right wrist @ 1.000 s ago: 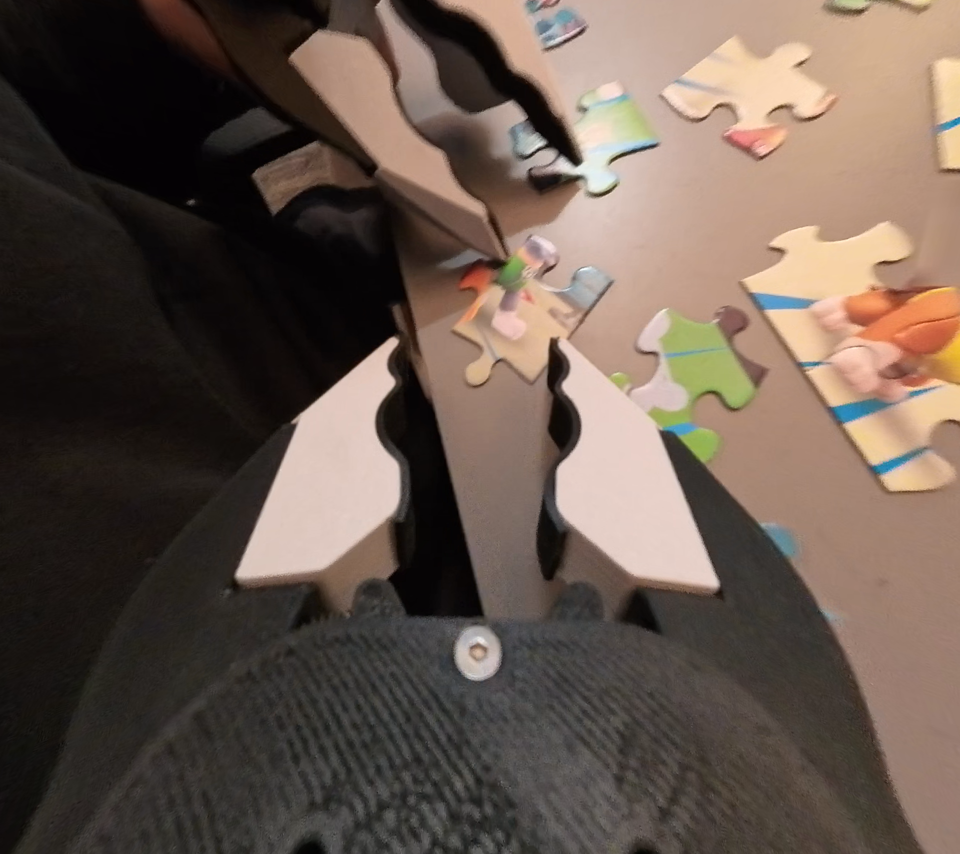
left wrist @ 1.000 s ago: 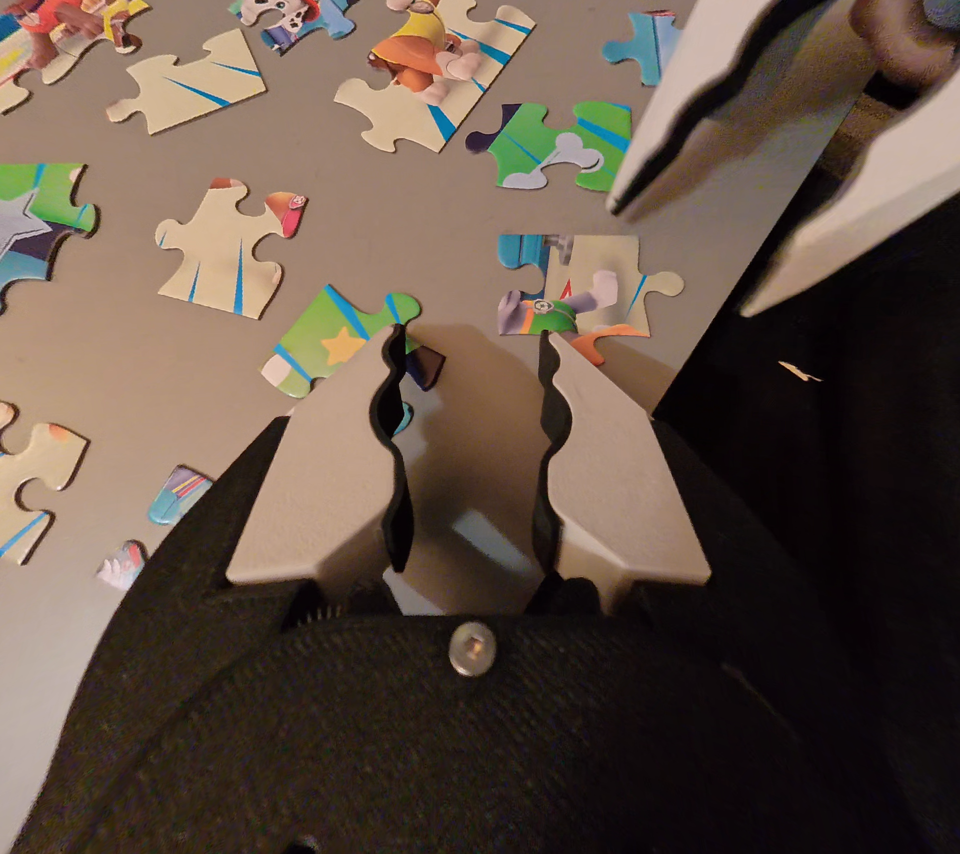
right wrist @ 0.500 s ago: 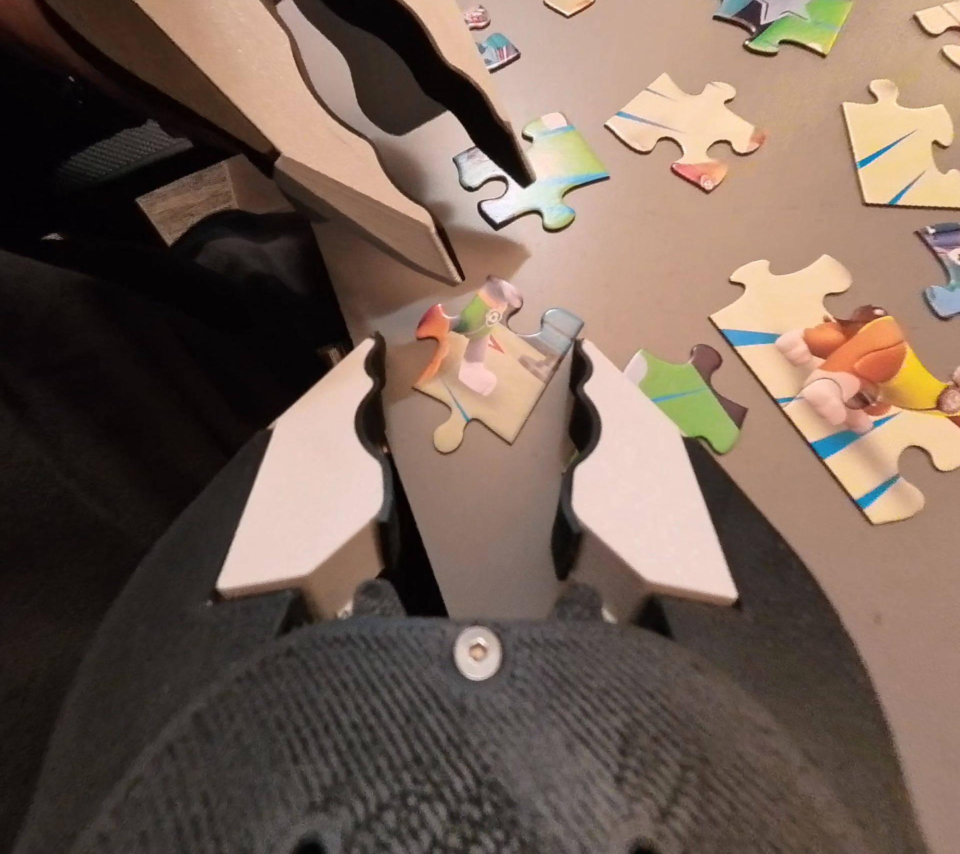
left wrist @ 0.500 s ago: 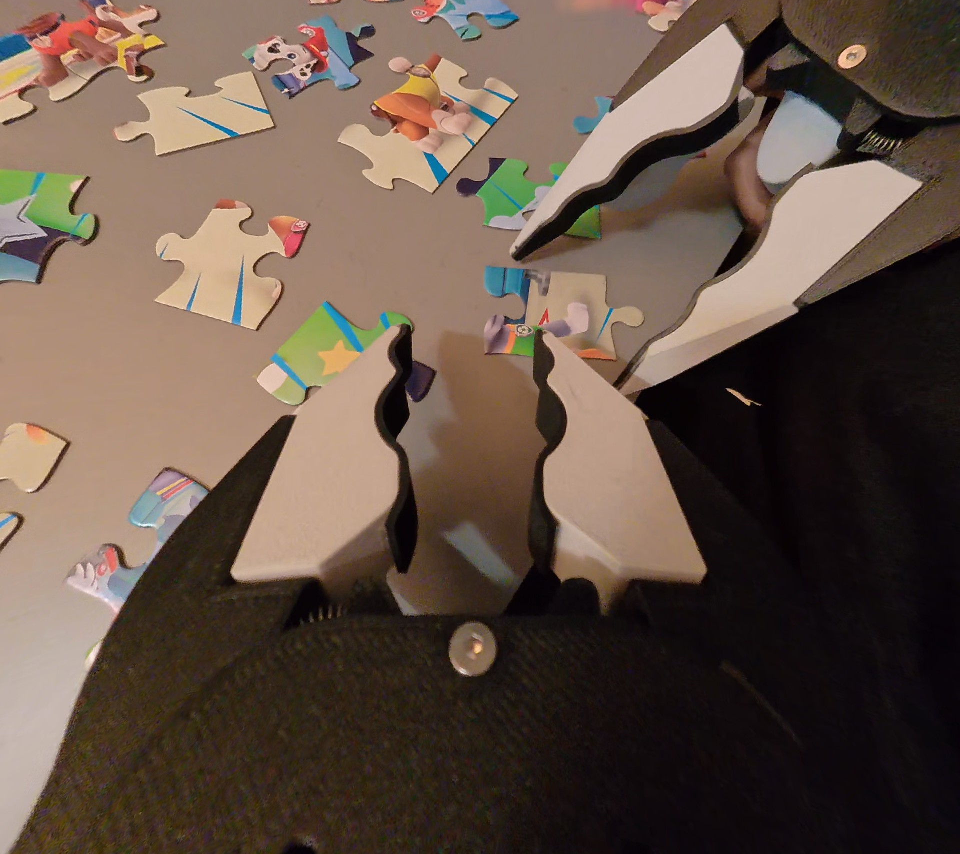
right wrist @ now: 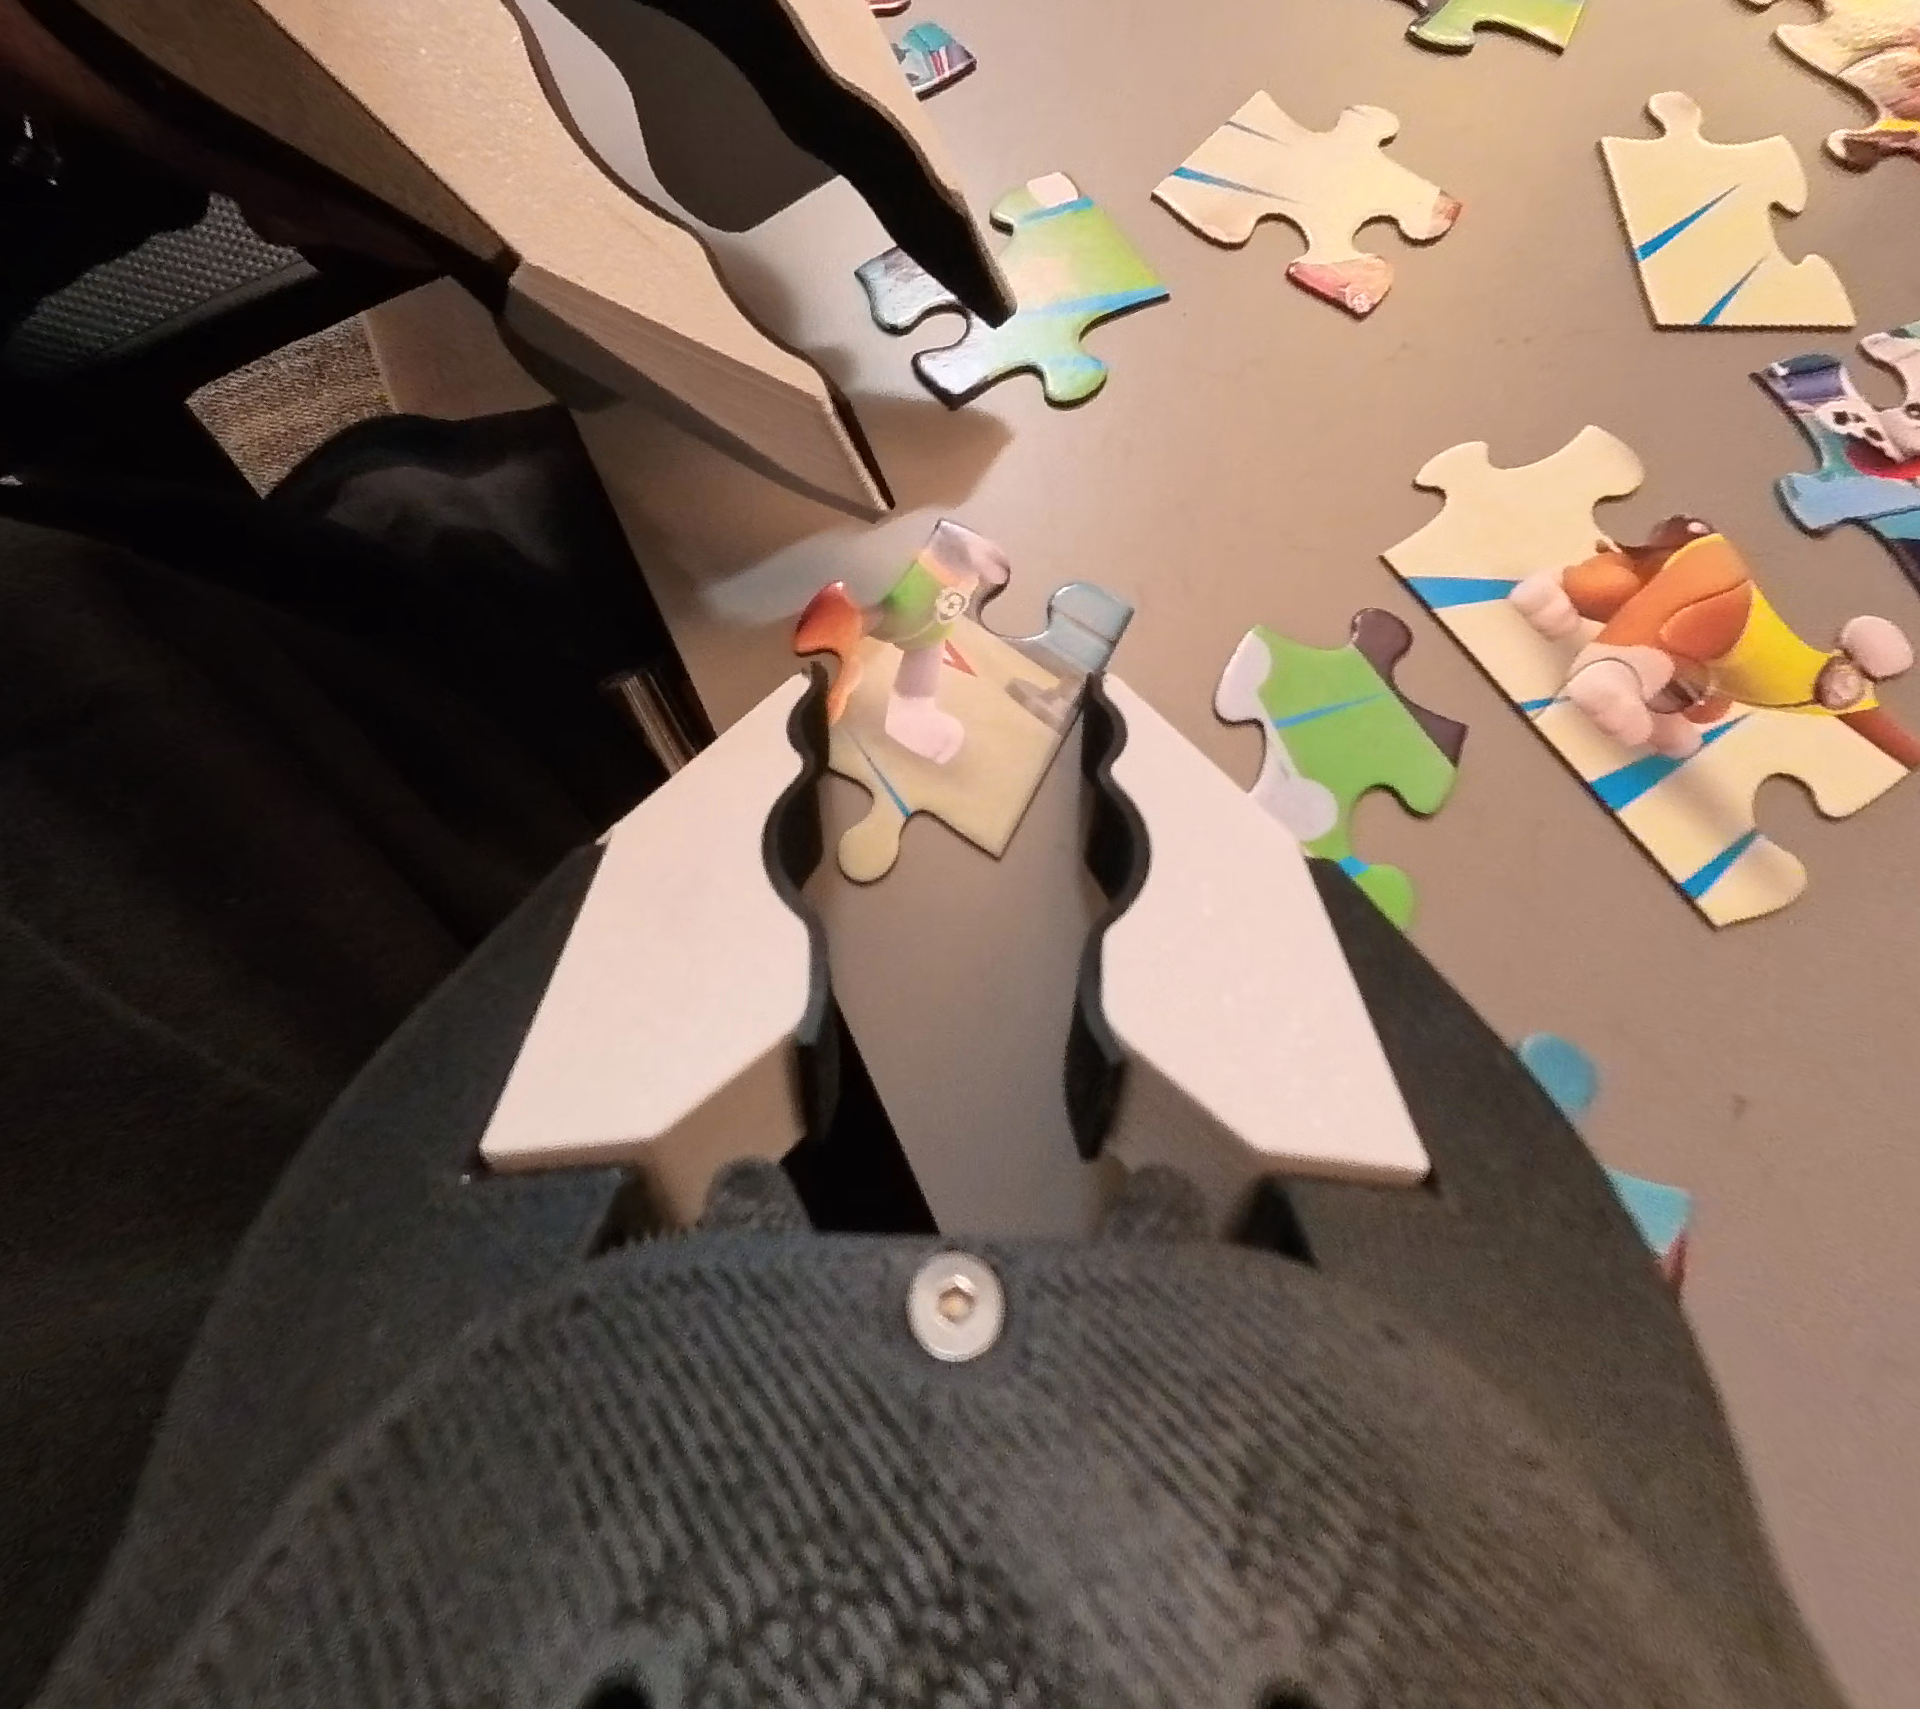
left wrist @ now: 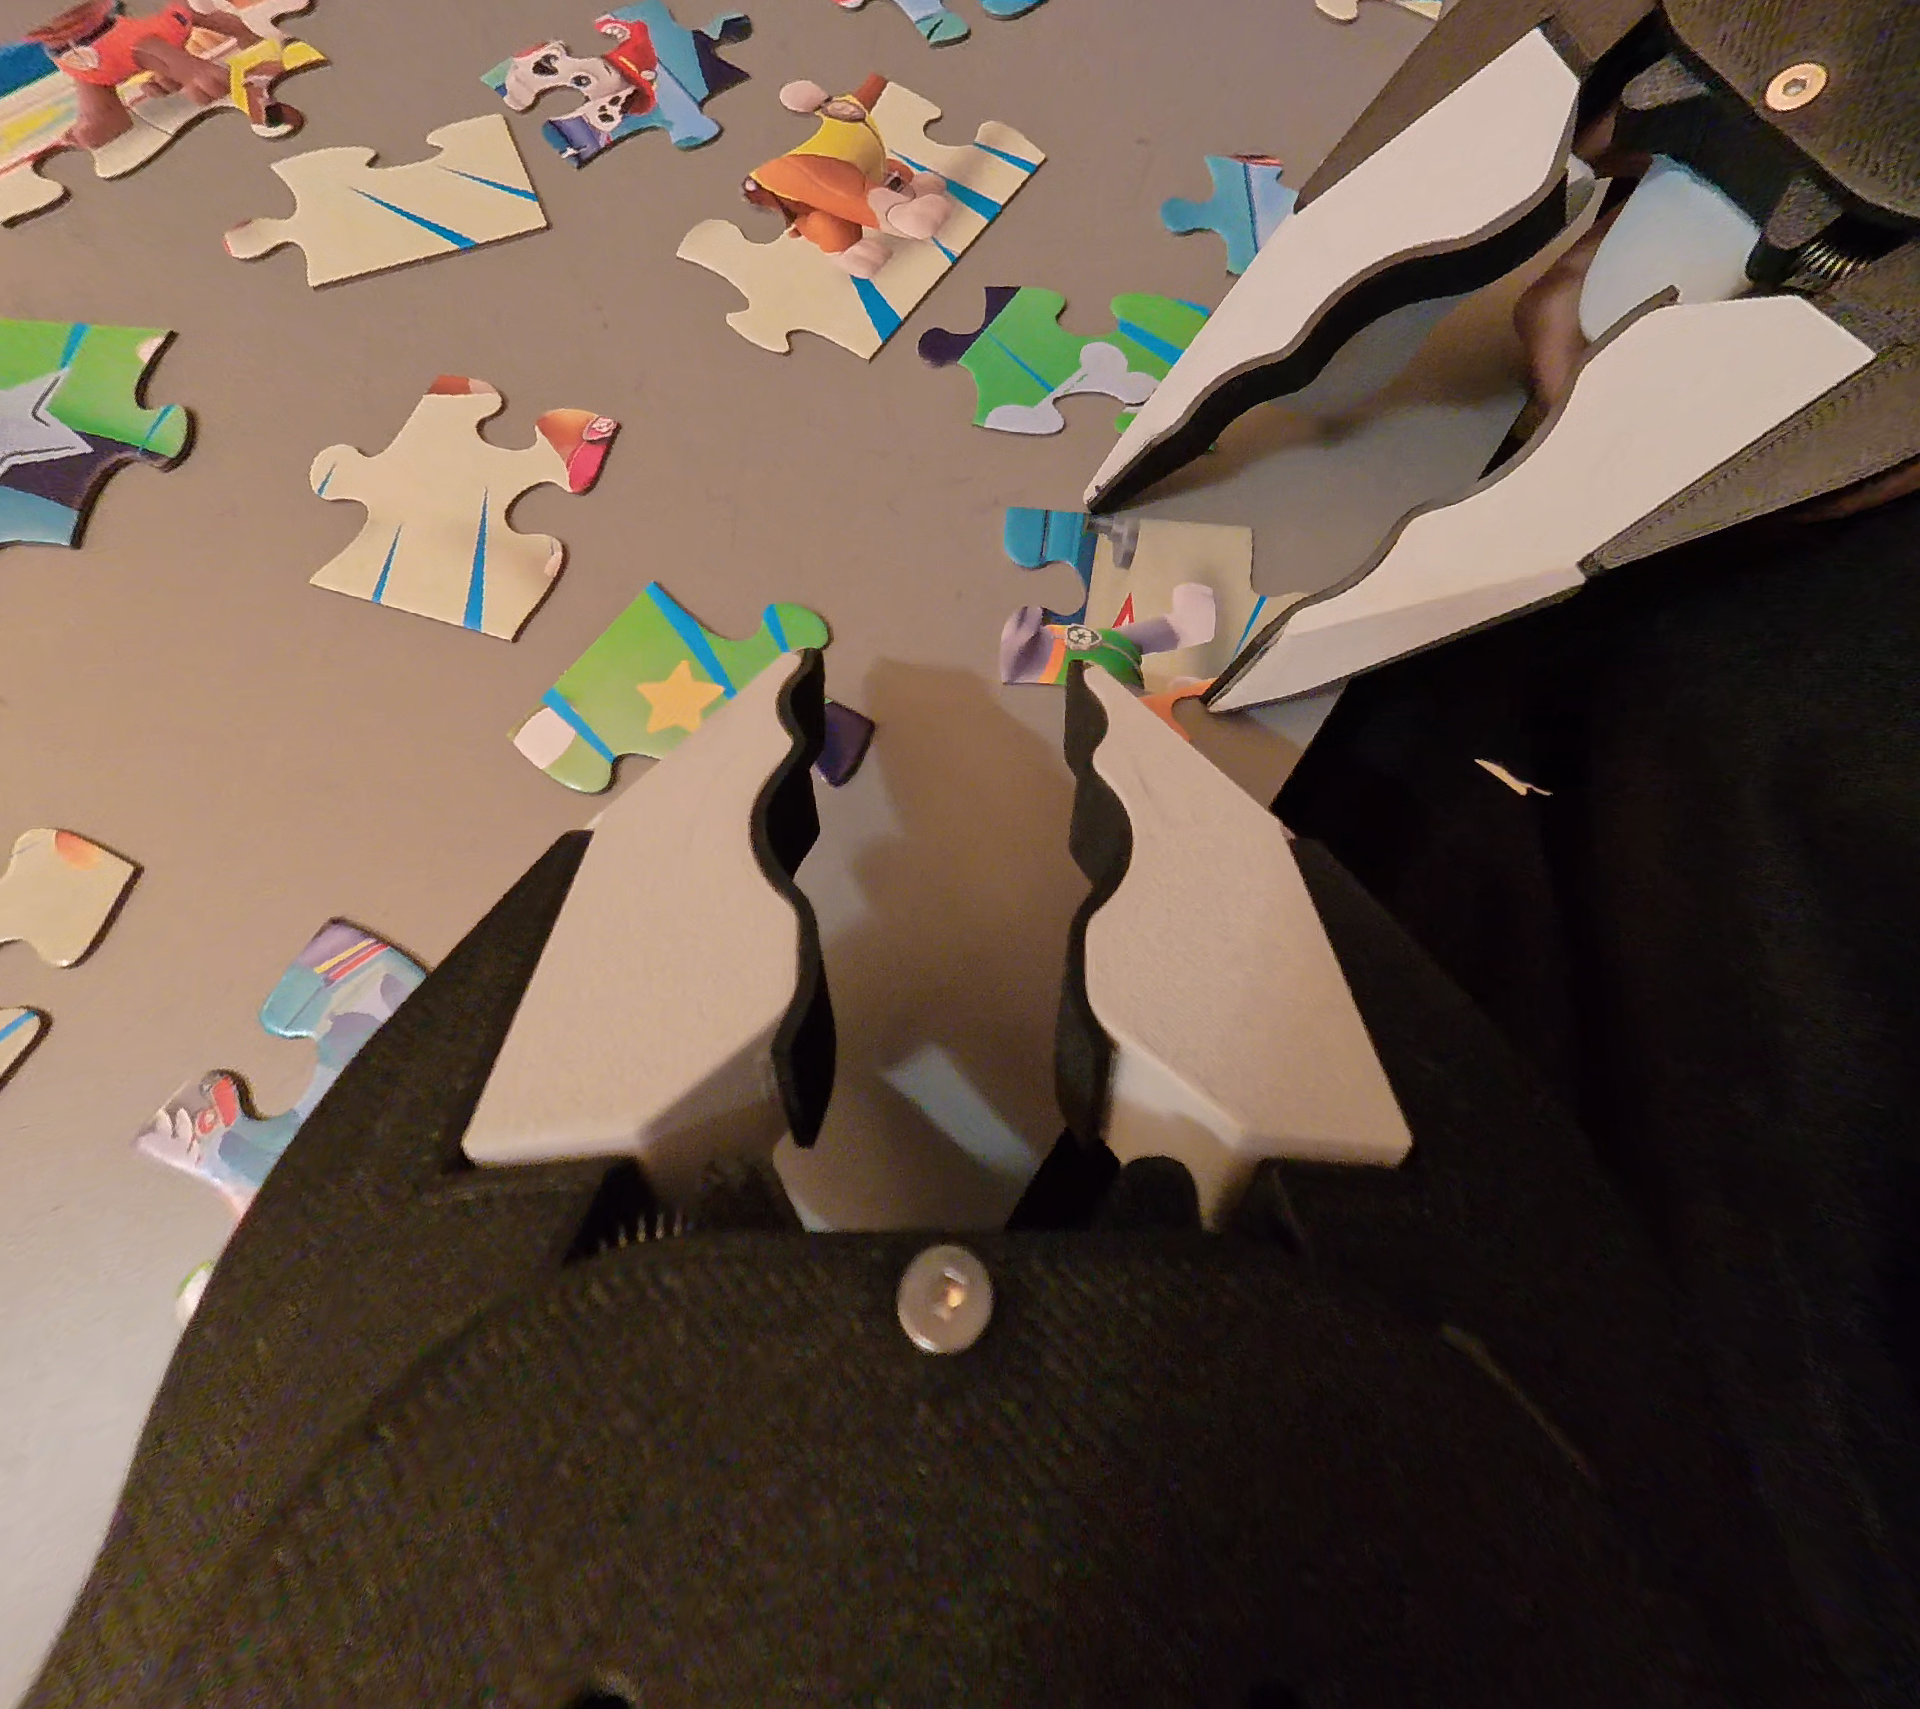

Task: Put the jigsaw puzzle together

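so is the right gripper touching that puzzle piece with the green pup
Touching. The right wrist view shows both fingertips of the right gripper against opposite edges of the puzzle piece.

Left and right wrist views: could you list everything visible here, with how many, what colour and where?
Table: one, grey, under everything.
Loose puzzle pieces: many, cream, blue, green, scattered flat on table.
Star piece: one, green, beside left gripper's fingertip.
Cream piece: one, blue tab, between right gripper's fingers.
Clothing: black, at the table's near edge.
Left gripper: one, grey fingers, open, empty, above table.
Right gripper: one, grey fingers, closed on cream piece's edges.
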Tool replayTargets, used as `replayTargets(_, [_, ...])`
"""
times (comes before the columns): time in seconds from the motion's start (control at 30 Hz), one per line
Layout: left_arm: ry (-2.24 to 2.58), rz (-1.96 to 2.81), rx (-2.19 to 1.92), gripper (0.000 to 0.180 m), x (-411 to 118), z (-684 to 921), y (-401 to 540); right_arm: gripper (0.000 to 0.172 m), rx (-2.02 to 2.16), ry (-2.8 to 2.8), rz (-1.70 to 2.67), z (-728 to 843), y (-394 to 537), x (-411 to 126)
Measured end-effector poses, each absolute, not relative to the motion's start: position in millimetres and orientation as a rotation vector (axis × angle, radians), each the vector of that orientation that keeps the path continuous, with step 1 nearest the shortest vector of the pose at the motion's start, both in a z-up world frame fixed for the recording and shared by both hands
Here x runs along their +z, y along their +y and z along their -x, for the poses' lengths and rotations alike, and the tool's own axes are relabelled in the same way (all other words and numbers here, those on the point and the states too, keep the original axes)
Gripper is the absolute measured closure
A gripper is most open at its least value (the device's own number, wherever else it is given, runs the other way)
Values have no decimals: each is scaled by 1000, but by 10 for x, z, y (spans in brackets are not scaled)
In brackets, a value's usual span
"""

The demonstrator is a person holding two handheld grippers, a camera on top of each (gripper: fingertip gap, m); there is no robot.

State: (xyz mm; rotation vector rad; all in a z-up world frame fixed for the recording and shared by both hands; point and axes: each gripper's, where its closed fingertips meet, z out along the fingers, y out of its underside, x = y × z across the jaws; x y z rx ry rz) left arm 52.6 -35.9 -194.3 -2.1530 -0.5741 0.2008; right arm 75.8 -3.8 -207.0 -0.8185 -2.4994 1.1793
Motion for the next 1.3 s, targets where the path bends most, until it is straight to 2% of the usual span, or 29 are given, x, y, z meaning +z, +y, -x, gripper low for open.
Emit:
replayTargets(0.23, [-567,2135,202,136,-1908,-533,-343,124,1231,-2481,834,-759,-46,-2024])
replayTargets(0.3, [-571,2126,199,136,-1903,-526,-338,134,1271,-2465,840,-759,-48,-1975])
replayTargets(0.43, [-582,2124,168,135,-1946,-528,-307,125,1229,-2499,861,-752,-15,-2040])
replayTargets(0.67, [-579,2142,167,136,-1994,-540,-285,124,1264,-2458,845,-745,-5,-1946])
replayTargets(0.83, [-579,2118,200,136,-1909,-468,-299,122,1224,-2377,749,-563,172,-1713])
replayTargets(1.0, [-565,2077,229,136,-1783,-371,-253,129,1038,-2307,496,96,452,-1414])
replayTargets(1.2, [-463,2093,326,136,-1577,-206,-263,120,846,-2673,364,694,491,-1753])
replayTargets(1.27, [-436,2088,338,136,-1487,-103,-293,124,847,-2807,350,689,462,-1831])
replayTargets(1.3, [-423,2091,337,135,-1454,-46,-311,132,839,-2863,344,670,456,-1849])
